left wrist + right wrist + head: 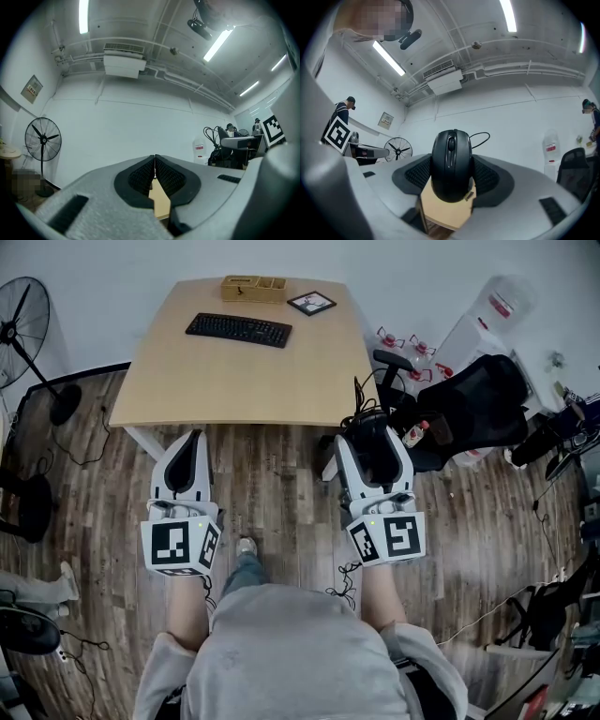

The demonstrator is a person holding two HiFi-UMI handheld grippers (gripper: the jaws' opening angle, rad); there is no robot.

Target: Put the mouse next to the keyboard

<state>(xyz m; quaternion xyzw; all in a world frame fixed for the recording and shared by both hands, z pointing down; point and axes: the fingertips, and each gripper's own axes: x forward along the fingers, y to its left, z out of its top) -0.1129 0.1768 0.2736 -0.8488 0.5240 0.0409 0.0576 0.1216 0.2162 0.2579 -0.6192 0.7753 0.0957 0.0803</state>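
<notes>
One counter (244, 381), pale wood, stands by the white wall; on it lie one black keyboard (238, 330), one wooden box (254, 288) at the far edge, and one small framed card (311, 303) just right of the box. The print on the card is too small to read.

One standing fan (23, 320) is on the wood floor (272, 484) left of the counter; one black office chair (469, 413) stands to its right, and one large water bottle (502, 301) with a red label, not legible, is behind the chair.

There are two tools, each with one cube of black-and-white square markers; the markers are the only print on them, and no brand can be read.

The left tool (154, 161) has its jaws pressed together, ribbed pads meeting along one thin seam with nothing between them; it hangs over the floor, short of the counter's near edge.

The right tool (373, 442) pinches the one black mouse (451, 164) by its two sides, the jaws spread just to the mouse's width; the scroll wheel faces the camera and the cable (480, 137) loops away behind it.

The mouse is off the counter, held over the floor near the counter's near right corner, well apart from the keyboard, which lies on the far half of the counter.
</notes>
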